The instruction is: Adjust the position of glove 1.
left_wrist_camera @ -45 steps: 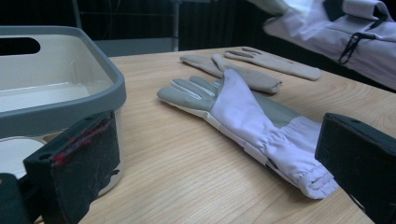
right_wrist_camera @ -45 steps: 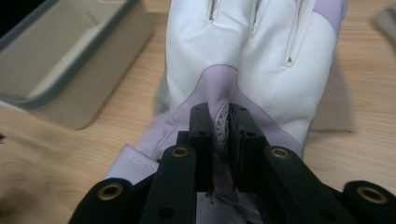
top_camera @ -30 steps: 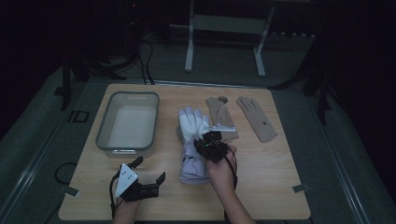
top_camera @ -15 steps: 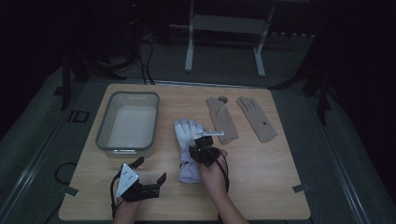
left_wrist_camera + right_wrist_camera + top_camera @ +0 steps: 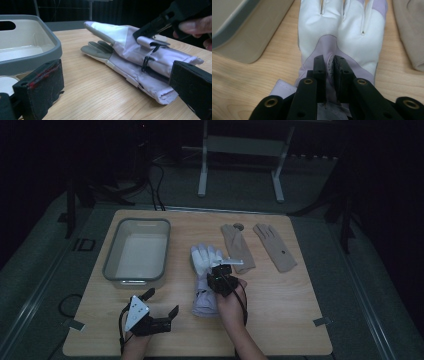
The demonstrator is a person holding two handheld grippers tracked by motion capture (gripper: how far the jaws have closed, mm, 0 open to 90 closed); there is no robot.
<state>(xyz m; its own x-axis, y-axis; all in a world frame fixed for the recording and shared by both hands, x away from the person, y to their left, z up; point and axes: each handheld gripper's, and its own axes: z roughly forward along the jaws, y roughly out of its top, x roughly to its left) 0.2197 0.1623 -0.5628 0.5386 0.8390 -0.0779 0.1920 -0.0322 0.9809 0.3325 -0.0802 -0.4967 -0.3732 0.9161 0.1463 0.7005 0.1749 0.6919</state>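
Note:
A white and lavender glove (image 5: 202, 262) lies on a matching one in the middle of the wooden table, fingers pointing away from me. My right gripper (image 5: 220, 279) sits on the upper glove's back near the cuff. In the right gripper view its jaws (image 5: 329, 63) stand nearly together with a fold of the lavender fabric (image 5: 342, 32) pinched between the pads. The left gripper view shows the stacked gloves (image 5: 130, 50) with the right gripper (image 5: 160, 22) pressing on them. My left gripper (image 5: 161, 302) rests low at the near left, open and empty (image 5: 116, 90).
A grey plastic bin (image 5: 112, 252) stands left of the gloves, close to the left gripper (image 5: 50, 42) and bordering the right gripper view (image 5: 232, 27). Two tan gloves (image 5: 237, 247) (image 5: 275, 247) lie flat at the far right; one edges into the right gripper view (image 5: 409, 30).
My right gripper has sunk a little onto the white and lavender glove and shifted slightly left. The left gripper has stayed where it was.

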